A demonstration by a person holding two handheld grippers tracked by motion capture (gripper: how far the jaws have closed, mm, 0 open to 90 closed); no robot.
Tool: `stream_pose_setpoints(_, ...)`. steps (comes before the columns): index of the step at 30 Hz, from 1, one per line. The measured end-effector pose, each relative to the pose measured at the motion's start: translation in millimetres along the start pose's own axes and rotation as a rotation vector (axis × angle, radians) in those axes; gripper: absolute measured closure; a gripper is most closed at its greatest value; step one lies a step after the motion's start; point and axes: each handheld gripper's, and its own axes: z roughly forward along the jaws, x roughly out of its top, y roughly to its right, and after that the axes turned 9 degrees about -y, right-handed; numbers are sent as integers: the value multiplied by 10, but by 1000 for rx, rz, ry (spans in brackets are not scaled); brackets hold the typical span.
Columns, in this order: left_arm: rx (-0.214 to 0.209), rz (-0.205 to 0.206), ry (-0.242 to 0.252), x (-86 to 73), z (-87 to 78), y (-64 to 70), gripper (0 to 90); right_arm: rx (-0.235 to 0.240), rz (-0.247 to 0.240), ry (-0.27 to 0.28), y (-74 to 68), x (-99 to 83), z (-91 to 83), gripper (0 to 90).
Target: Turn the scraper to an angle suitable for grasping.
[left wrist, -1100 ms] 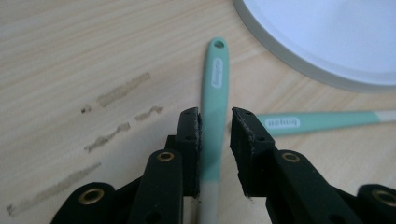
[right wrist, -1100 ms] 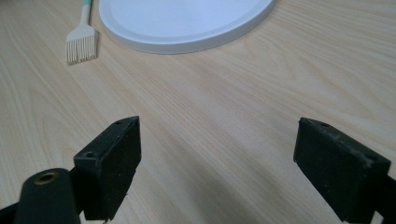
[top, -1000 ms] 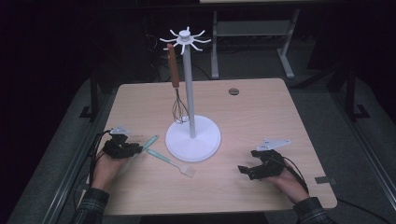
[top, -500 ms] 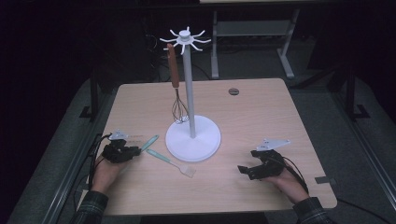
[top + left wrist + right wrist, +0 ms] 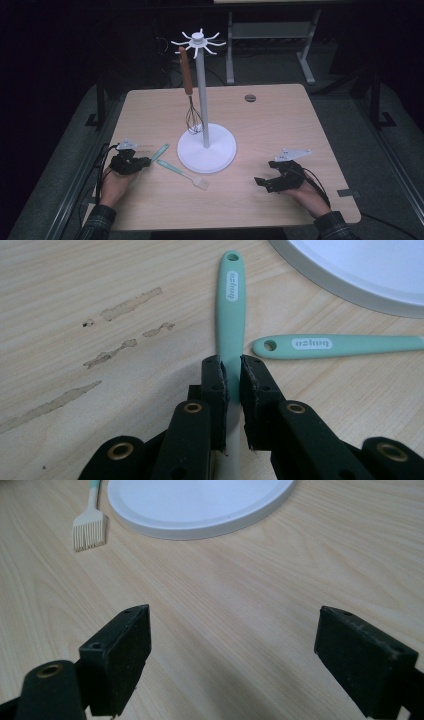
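Jaws of the left gripper (image 5: pixel 231 371) clamp the mint-green utensil (image 5: pixel 231 305) by its handle, low on the table (image 5: pixel 280 115) just left of the white stand base (image 5: pixel 207 148). A second mint-green brush (image 5: pixel 182 173) lies in front of that base, its handle end near the clamped one. Right gripper (image 5: pixel 264 183) rests right of the base, jaws spread wide and empty.

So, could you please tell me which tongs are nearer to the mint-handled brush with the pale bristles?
Left. The left tongs sit just beside the brush's handle end, shut on another mint utensil. The right tongs rest open, farther off across the table.
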Motion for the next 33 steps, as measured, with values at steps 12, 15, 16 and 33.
stream_pose_setpoints(12, -36, -20, 81, 19, -251, 10, 812, 13, 11, 8, -12, 7, -16, 144)
stream_pose_setpoints(15, -44, -22, 96, 21, -325, 46, 812, 18, 11, 3, -21, 13, -17, 142)
stream_pose_setpoints(16, -42, -16, 99, 19, -344, 58, 812, 26, 15, 5, -25, 15, -17, 142)
stream_pose_setpoints(33, -144, 7, 131, -55, -514, 406, 811, 92, 50, 50, -43, 80, -60, 148)
